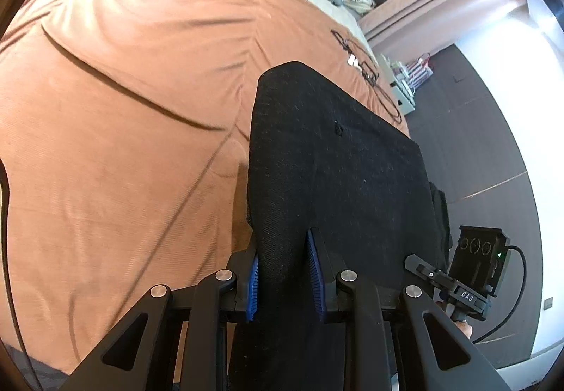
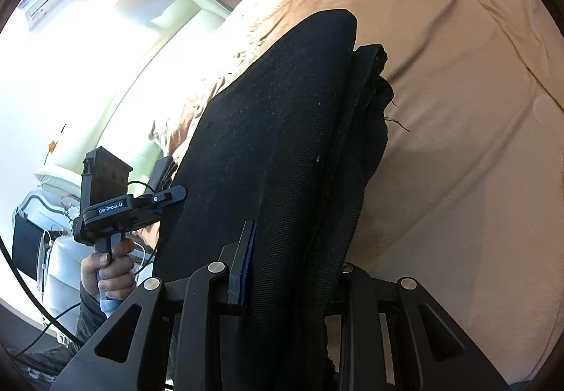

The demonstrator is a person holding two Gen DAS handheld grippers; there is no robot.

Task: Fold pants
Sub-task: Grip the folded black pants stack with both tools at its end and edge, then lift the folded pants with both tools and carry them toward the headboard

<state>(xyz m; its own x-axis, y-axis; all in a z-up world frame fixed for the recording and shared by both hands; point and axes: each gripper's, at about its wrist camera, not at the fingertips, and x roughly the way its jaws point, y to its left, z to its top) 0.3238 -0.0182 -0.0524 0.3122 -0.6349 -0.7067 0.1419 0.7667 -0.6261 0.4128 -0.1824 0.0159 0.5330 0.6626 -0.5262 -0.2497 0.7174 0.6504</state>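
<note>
Black pants (image 1: 331, 158) run from the bottom centre of the left wrist view up to mid-frame, over the brown bedspread (image 1: 116, 116). Their near edge is pinched between the blue pads of the left hand-held gripper (image 1: 286, 274), which is clenched on the cloth. In the right wrist view the pants (image 2: 278, 144) rise from bottom centre toward the upper middle, and the right hand-held gripper (image 2: 282, 271) grasps their bunched layers. At lower left a hand (image 2: 109, 271) grips the other tool's handle.
</note>
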